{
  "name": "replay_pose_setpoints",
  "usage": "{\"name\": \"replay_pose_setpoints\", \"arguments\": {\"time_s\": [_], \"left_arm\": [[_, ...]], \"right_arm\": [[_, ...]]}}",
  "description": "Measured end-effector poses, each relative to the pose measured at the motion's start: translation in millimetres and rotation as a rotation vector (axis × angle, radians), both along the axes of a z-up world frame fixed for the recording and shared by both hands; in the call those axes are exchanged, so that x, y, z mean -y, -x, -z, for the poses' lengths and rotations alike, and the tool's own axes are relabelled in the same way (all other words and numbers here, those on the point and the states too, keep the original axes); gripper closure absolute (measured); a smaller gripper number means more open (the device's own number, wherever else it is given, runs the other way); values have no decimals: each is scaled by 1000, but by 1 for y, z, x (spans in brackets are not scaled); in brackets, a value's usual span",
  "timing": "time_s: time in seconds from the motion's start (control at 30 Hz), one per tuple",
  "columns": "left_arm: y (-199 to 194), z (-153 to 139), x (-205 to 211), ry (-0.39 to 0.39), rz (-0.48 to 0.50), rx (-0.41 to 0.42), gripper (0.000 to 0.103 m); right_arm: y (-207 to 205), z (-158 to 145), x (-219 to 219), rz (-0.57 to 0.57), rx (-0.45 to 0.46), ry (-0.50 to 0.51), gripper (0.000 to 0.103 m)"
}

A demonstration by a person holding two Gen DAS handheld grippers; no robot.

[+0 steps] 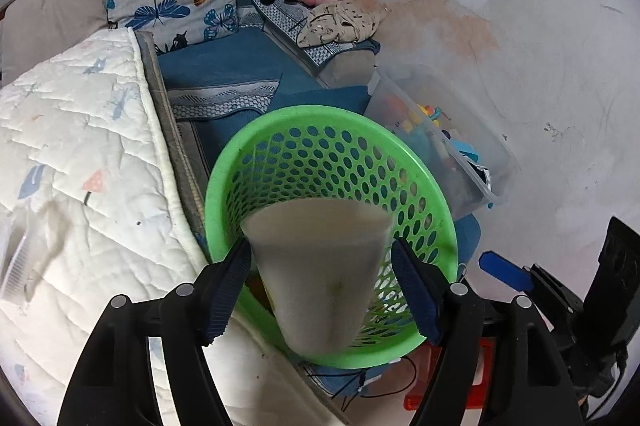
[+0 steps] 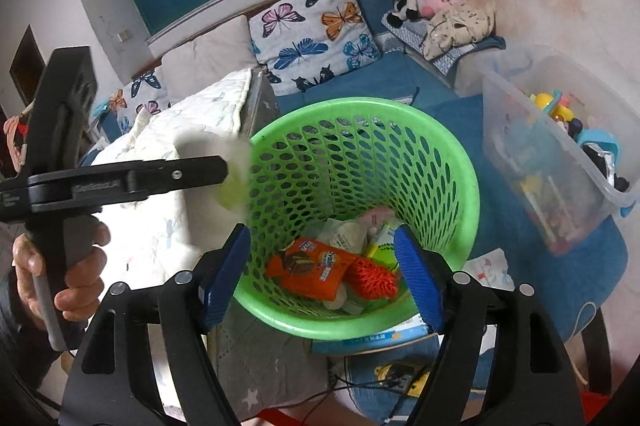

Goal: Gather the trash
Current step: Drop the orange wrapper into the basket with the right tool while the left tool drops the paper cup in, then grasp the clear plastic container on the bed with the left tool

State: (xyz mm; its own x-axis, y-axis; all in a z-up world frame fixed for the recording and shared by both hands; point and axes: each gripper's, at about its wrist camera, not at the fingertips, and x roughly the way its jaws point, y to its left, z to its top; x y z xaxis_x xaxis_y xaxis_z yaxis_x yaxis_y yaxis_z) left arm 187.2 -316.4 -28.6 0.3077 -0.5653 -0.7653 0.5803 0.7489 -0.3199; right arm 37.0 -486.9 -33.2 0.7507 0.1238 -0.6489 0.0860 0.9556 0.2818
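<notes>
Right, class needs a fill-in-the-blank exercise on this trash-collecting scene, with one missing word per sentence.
1. The basket that receives the trash is coloured ____.
2. Between the fingers of the left gripper is a white ____.
3. The pillow behind the basket is printed with ____.
4. The snack wrapper lying in the basket is coloured ____.

Missing words: green; cup; butterflies; orange

The basket [image 2: 360,185] stands between the bed [image 2: 168,153] on its left and the toy bin [image 2: 552,153] on its right. Wrappers [image 2: 312,266] lie in it; pillows [image 2: 312,33] behind.
</notes>
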Motion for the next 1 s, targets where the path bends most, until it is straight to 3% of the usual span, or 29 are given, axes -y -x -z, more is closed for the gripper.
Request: {"name": "replay_pose_setpoints", "arguments": {"time_s": [0.37,1.0], "left_arm": [[2,-4,-18,7,-19,14,30],[-32,-14,-151,-68,-284,105,30]], "right_arm": [[-1,2,-3,-9,-10,-14,27],[-35,-6,-71,-173,2,10,24]]}}
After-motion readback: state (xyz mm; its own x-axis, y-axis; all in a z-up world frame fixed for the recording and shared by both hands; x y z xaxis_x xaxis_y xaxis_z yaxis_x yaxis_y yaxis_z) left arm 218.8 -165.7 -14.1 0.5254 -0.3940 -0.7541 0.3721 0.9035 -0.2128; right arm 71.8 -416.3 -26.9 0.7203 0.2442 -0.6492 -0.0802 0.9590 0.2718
